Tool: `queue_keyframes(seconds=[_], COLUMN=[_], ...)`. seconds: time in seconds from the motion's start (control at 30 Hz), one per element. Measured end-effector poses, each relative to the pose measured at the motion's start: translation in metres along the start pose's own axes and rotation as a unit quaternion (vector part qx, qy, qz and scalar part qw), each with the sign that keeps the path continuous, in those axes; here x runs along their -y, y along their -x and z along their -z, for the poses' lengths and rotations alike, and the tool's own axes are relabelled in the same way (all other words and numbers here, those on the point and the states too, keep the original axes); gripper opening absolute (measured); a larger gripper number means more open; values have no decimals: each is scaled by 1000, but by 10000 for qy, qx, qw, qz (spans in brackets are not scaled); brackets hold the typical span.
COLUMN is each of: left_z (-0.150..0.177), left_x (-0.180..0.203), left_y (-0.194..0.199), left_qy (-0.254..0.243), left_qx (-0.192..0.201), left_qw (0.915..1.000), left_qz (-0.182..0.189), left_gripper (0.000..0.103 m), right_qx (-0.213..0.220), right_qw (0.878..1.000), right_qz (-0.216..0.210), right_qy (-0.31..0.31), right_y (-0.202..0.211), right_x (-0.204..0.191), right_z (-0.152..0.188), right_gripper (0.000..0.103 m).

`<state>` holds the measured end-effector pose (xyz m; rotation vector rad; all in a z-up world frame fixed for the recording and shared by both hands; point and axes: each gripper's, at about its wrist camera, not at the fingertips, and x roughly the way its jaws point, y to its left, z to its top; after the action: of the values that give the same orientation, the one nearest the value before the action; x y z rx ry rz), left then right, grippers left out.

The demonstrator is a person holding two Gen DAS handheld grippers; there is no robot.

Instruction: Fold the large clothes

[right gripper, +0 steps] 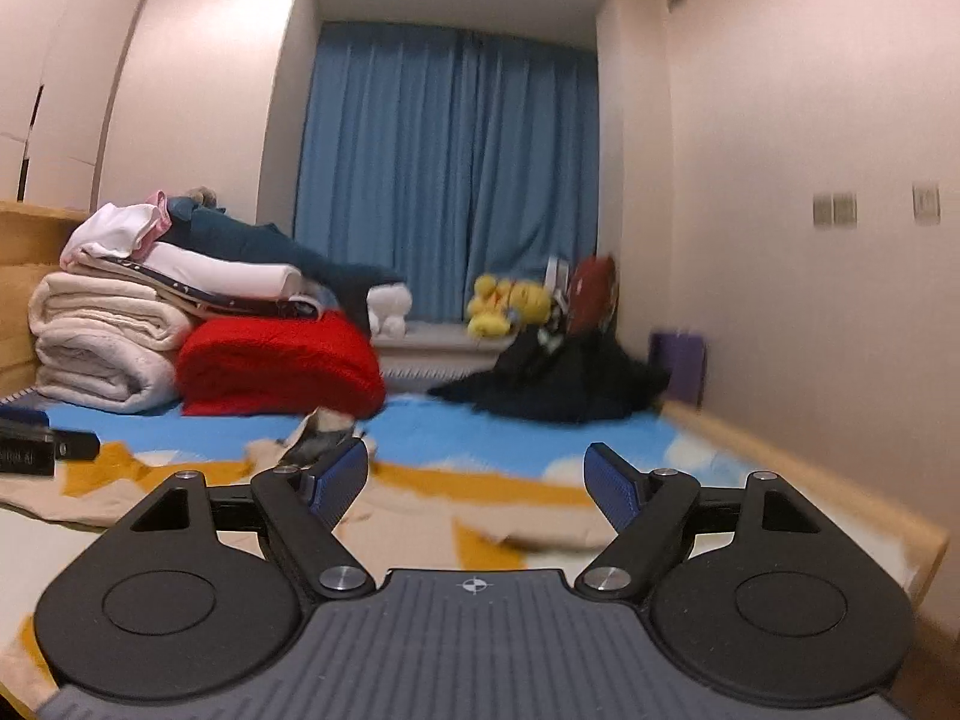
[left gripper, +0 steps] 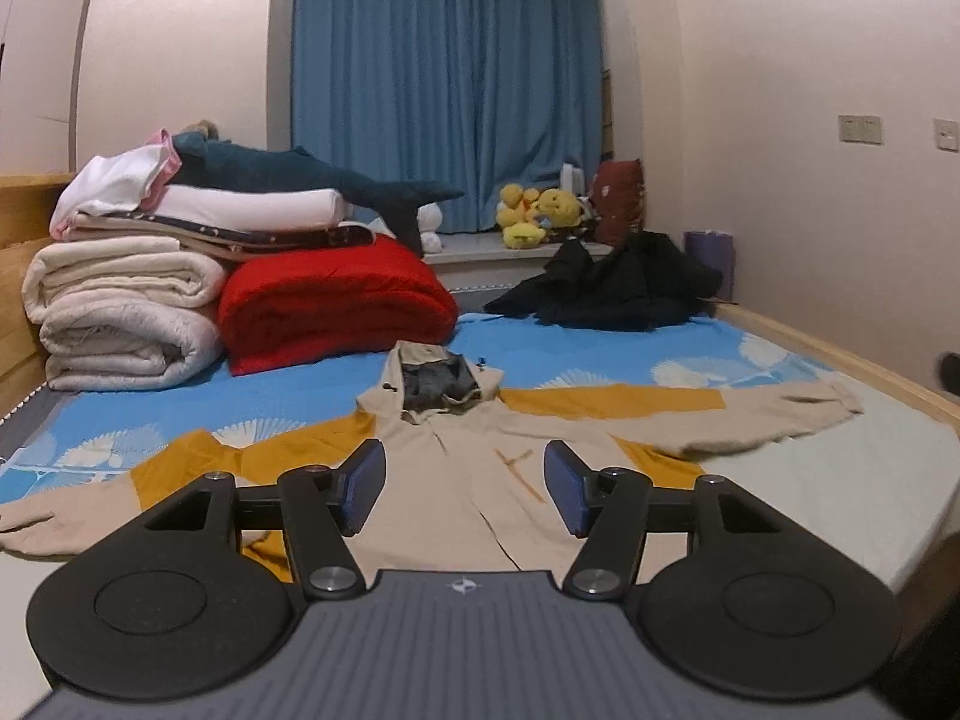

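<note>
1. The left gripper (left gripper: pixel 465 489) has its two blue-padded fingers (left gripper: pixel 364 483) spread wide with nothing between them; on the grey housing just behind them sits a small compass-like emblem, with no lettering that can be read.

2. Directly ahead of and below the left gripper lies the one hooded jacket (left gripper: pixel 456 474), beige with mustard-yellow panels, spread flat and front-up on the bed; its hood (left gripper: pixel 435 387) points away from the gripper, one sleeve runs out to the left and the other to the right; a thin cross-shaped mark shows on the chest just left of the right-hand pad; whether it spells anything cannot be told.

3. The right gripper (right gripper: pixel 477 489) likewise stands wide apart and holds nothing; its housing bears the same kind of emblem; the jacket (right gripper: pixel 420 516) lies blurred beneath and ahead of it, and a dark device at the far left edge carries print too blurred to read.

4. Beyond the jacket is the blue bedsheet (left gripper: pixel 600 348) with white fan shapes.

5. Further ahead and to the left: one red blanket (left gripper: pixel 336 300), folded, with two rolled cream quilts (left gripper: pixel 126 312) beside it, and one dark blue shark plush (left gripper: pixel 288 174) lying on top of the stack.

6. Ahead and to the right: one heap of dark clothes (left gripper: pixel 618 288).

7. Farthest off: yellow plush toys (left gripper: pixel 537 210) on the sill, their count unclear, before two blue curtain panels (left gripper: pixel 444 84); wall switches (left gripper: pixel 861 129) show on the right.
</note>
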<state>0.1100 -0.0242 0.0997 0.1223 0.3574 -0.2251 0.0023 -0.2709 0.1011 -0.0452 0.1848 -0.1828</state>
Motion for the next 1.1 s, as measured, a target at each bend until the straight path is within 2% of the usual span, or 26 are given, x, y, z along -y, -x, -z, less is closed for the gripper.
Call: queue_keyframes(seconds=[0.17, 0.47, 0.6, 0.73, 0.83, 0.97, 1.03, 1.07, 1.1], left_z=[-23, -44, -35, -10, 5, 21, 36, 45, 52], left_x=[-22, -57, -78, -109, -140, -201, -235, -255, -275], left_y=[-65, -162, -199, -230, -249, -263, -268, -271, -276], left_qy=[358, 624, 645, 780, 821, 1040, 1157, 1297, 1480], left_qx=[-495, -743, -823, -1037, -1221, -1108, -1101, -1203, -1316], left_qw=[9981, 9946, 9929, 9875, 9803, 9743, 9678, 9612, 9543], left_qz=[-96, -356, -562, -891, -1317, -1663, -1948, -2116, -2238], left_gripper=[64, 64, 67, 68, 68, 68, 62, 56, 49], right_qx=[-277, -536, -657, -704, -712, -520, -415, -459, -598], right_qw=[9994, 9985, 9972, 9957, 9941, 9917, 9903, 9896, 9888], right_qz=[-28, -138, -337, -569, -798, -1152, -1309, -1342, -1348], right_qy=[190, 47, 98, 181, 180, 234, 233, 231, 214], right_y=[-43, -135, -176, -221, -255, -294, -304, -312, -319], right_x=[9, -17, -41, -73, -98, -126, -133, -136, -139], right_z=[-21, -60, -61, -59, -56, -52, -43, -38, -35], right_gripper=[81, 83, 83, 83, 83, 82, 76, 74, 64])
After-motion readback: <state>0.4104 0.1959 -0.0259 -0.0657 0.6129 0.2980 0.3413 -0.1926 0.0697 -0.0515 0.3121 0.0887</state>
